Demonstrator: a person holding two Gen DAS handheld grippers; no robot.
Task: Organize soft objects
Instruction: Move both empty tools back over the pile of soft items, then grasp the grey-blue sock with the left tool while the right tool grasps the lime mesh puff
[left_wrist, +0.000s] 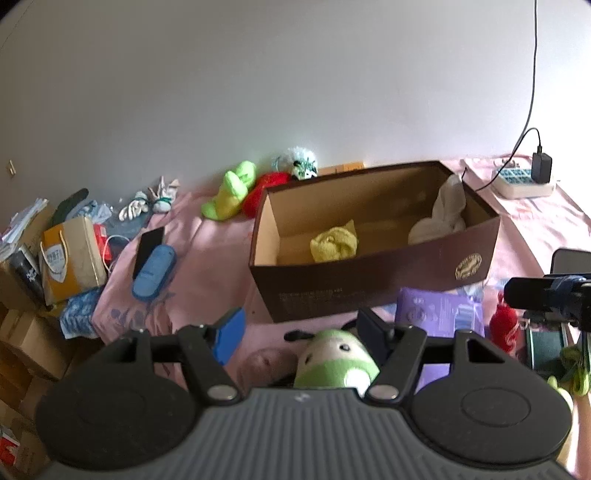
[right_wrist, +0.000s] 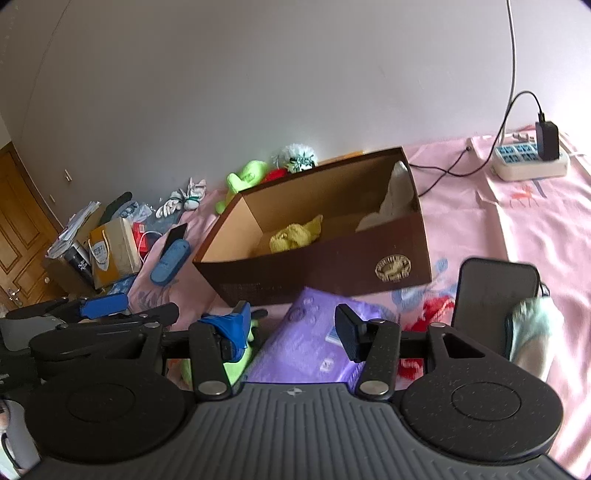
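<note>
A brown cardboard box (left_wrist: 373, 258) sits open on a pink bedsheet (left_wrist: 207, 251), its long side facing both cameras. Inside it lie a yellow soft toy (left_wrist: 334, 244) near the middle and a white soft toy (left_wrist: 445, 212) slumped against the right end wall.

The left gripper (left_wrist: 299, 332) hangs low over the sheet in front of the box with its jaws standing apart. A green and white plush toy (left_wrist: 336, 360) (dark eyes, small black antennae) lies between the fingers, closer to the right one; the left finger with its blue pad is clear of it, so nothing is clamped.

The right gripper (right_wrist: 291, 326) is also spread, with nothing gripped. It hovers over a purple packet (right_wrist: 306, 339) lying just in front of the box, and the pads do not press on it. A red soft toy (right_wrist: 436, 310) lies just right of the packet, beside a black phone (right_wrist: 495, 291).

Behind the box, by the wall, rest a bright green plush (left_wrist: 232, 192), a red plush (left_wrist: 264, 192) and a fluffy white one (left_wrist: 301, 162). A blue case (left_wrist: 153, 271) lies on the sheet left of the box. A white power strip (right_wrist: 528, 162) with a black charger plugged in sits at the far right.
</note>
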